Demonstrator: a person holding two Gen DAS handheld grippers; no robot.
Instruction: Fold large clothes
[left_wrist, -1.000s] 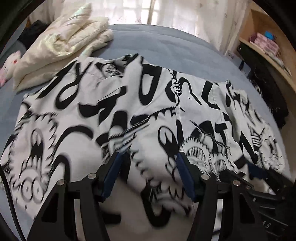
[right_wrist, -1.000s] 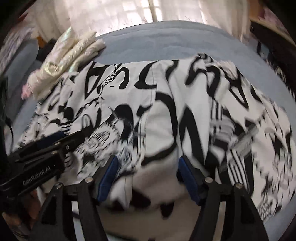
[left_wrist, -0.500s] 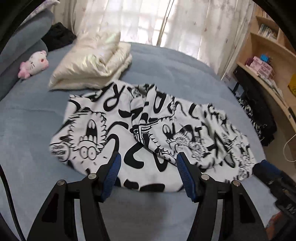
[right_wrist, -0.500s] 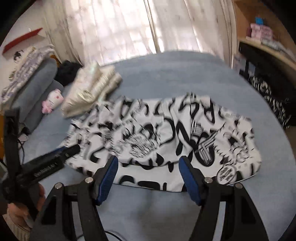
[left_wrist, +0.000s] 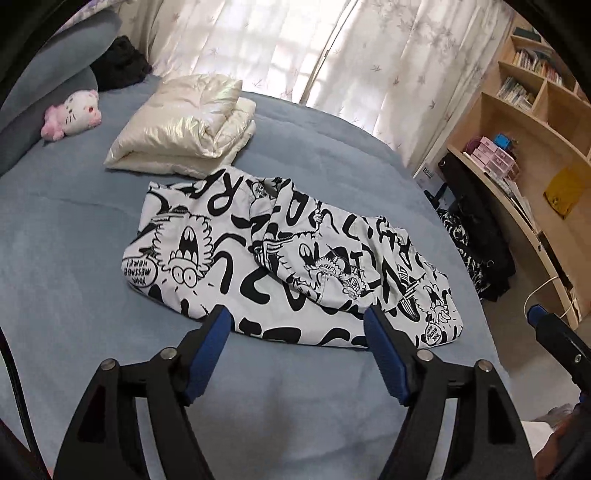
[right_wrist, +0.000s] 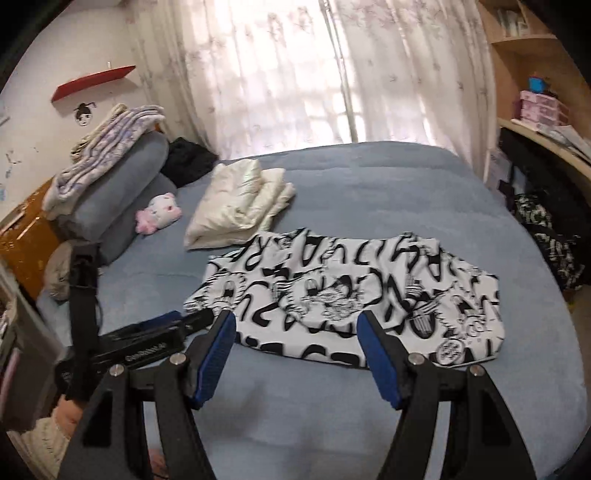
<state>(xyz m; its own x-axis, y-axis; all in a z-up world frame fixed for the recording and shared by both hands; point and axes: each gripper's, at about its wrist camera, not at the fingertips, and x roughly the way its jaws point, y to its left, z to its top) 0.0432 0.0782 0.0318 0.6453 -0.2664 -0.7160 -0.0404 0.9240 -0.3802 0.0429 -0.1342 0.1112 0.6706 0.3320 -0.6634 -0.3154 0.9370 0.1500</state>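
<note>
left wrist view: the left gripper (left_wrist: 297, 332) hangs over the blue bed (left_wrist: 74, 302), jaws just widened, nothing between them. right gripper (right_wrist: 295, 338) likewise gapes empty. folded black-and-white garment (left_wrist: 295, 254) lies beyond at twelve o'clock; cream jacket (left_wrist: 184, 129) at eleven.

Black hand-held gripper (left_wrist: 297, 328) frames, blue finger pads (left_wrist: 208, 349), silver screws (left_wrist: 168, 353)
</note>
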